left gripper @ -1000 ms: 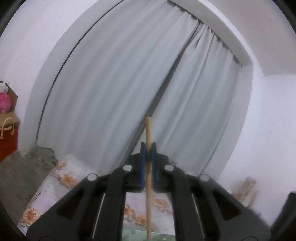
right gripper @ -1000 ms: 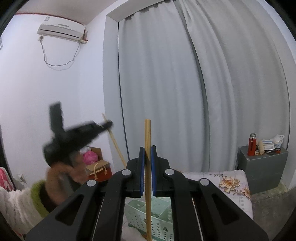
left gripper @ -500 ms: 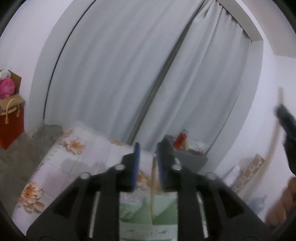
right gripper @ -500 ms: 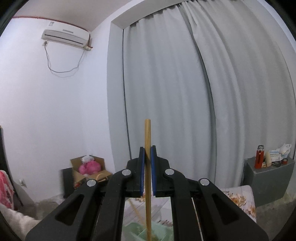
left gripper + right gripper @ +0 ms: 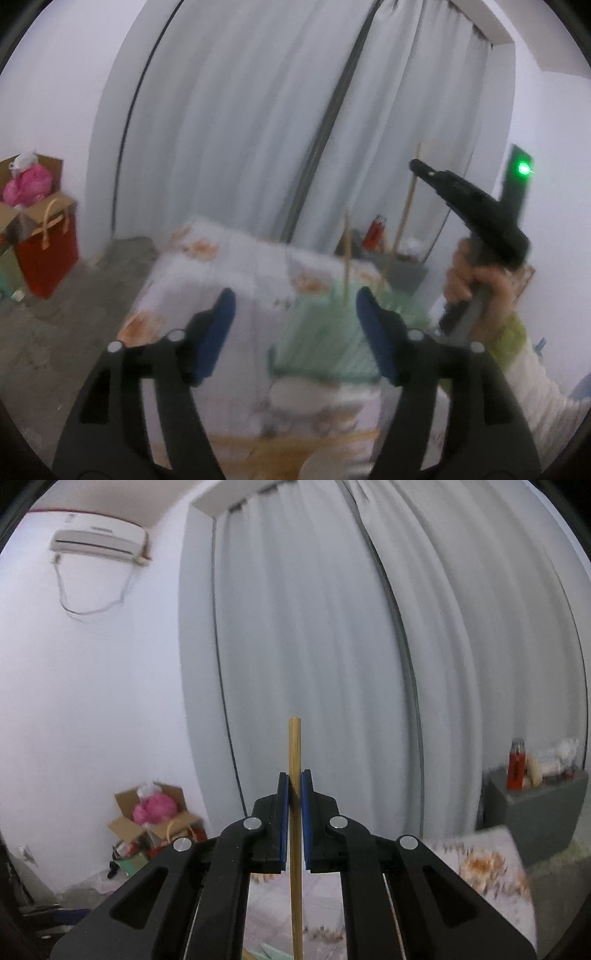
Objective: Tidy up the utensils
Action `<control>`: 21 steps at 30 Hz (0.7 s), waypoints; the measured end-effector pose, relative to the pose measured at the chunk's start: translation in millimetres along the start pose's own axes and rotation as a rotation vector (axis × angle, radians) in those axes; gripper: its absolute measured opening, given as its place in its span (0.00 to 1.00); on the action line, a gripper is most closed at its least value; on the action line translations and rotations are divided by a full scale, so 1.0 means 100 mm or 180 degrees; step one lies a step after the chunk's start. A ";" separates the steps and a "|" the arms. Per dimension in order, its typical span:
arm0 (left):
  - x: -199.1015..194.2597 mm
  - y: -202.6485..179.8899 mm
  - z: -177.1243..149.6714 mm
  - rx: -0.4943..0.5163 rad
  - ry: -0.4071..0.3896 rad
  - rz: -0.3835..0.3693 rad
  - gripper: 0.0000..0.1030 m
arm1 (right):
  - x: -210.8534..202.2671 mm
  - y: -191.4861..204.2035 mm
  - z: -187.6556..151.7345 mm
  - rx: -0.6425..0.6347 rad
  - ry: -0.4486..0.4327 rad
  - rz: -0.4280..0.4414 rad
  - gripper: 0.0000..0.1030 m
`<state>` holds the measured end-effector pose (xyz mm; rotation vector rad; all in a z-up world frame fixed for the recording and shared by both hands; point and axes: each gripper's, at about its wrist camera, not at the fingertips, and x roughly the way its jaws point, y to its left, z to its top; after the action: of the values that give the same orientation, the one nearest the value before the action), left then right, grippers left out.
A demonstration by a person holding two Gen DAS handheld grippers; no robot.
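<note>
While left gripper (image 5: 295, 325) fingers just spread, empty, right gripper (image 5: 294, 812) pinches upright chopstick (image 5: 294, 760).

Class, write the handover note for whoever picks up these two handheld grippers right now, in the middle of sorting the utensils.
Left gripper: open, jaws just been opening, nothing between the pads.
Right gripper: shut on an upright chopstick, raised to the right of the green utensil basket in the left wrist view.
Things: one chopstick stands in the basket on the floral-covered table; more light wooden sticks, blurred, lie at the near edge.
Done: one chopstick in the basket.
Left: place the right gripper's chopstick, then probably the loose sticks.
</note>
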<state>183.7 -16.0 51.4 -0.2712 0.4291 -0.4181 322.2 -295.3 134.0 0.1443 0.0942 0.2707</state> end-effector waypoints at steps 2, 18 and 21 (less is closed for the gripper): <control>-0.08 0.06 -0.17 -0.0031 0.0116 0.0080 0.68 | 0.11 -0.05 -0.18 0.0040 0.0239 0.0022 0.06; -0.26 0.16 -1.04 0.0013 0.0794 0.0575 0.74 | -0.89 -0.07 -0.34 -0.0115 0.0658 -0.0641 0.58; -0.29 0.16 -1.07 0.0024 0.0941 0.0589 0.74 | -1.24 0.01 -0.41 0.0011 0.0740 -0.0555 0.59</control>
<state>116.2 -6.5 -37.4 -0.1604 0.7360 -0.2784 198.1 -323.1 102.6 0.1068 0.3363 0.1123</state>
